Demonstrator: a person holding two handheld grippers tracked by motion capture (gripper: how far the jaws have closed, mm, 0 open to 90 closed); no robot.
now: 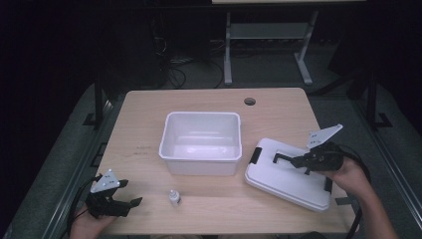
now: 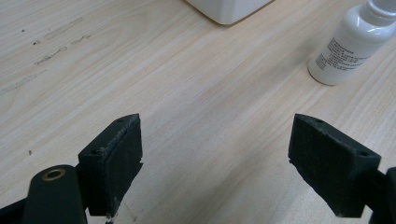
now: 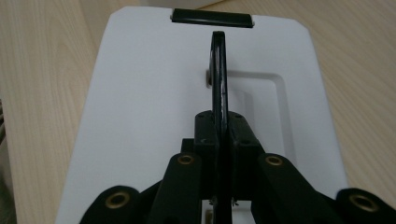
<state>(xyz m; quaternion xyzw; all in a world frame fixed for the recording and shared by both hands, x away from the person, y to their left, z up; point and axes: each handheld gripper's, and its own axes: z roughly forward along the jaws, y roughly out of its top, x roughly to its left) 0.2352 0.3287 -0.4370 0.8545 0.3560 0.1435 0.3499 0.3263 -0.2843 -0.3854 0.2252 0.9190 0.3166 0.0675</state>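
Observation:
A white bin point(image 1: 201, 143) stands empty in the middle of the table. To its right lies its white lid point(image 1: 286, 174) point(image 3: 144, 93) with black clips and a black handle point(image 1: 283, 158) point(image 3: 218, 70). My right gripper point(image 1: 304, 160) point(image 3: 219, 135) is shut on that handle, which stands upright between the jaws. A small white bottle point(image 1: 174, 197) point(image 2: 355, 44) stands near the table's front edge. My left gripper point(image 1: 130, 203) point(image 2: 215, 163) rests open at the front left corner, its fingers point(image 2: 116, 158) apart over bare wood, the bottle a short way to its right.
The wooden table point(image 1: 139, 114) has a round cable hole point(image 1: 250, 101) at its back right. A corner of the bin point(image 2: 229, 11) shows ahead of the left gripper. Another desk's legs point(image 1: 228, 50) and cables stand on the dark floor behind.

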